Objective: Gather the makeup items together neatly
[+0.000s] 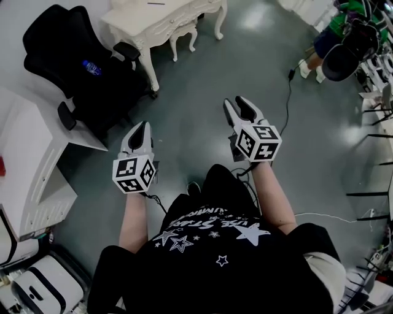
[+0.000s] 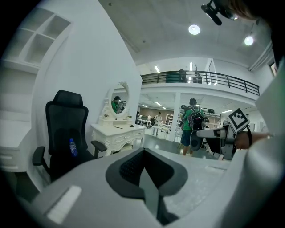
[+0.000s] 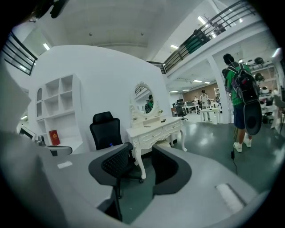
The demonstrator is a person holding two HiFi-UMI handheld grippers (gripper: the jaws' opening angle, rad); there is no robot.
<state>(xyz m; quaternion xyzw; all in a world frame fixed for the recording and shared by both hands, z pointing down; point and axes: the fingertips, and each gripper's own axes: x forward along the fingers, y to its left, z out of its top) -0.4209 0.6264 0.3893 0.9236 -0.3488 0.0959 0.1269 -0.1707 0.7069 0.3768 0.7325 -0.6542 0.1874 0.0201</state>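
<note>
Makeup items [image 3: 163,120] sit on the white table [image 1: 175,17], well ahead, leftward; our left gripper [image 1: 142,127], jaws pressed together, is nearer; right gripper [image 1: 236,102] is spread, empty.

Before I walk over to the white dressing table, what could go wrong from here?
A black cable lies on the floor ahead to the right; you might trip on it. The black office chair stands close beside the white dressing table and may block your approach. A person stands nearby on the right and could cross your path.
</note>
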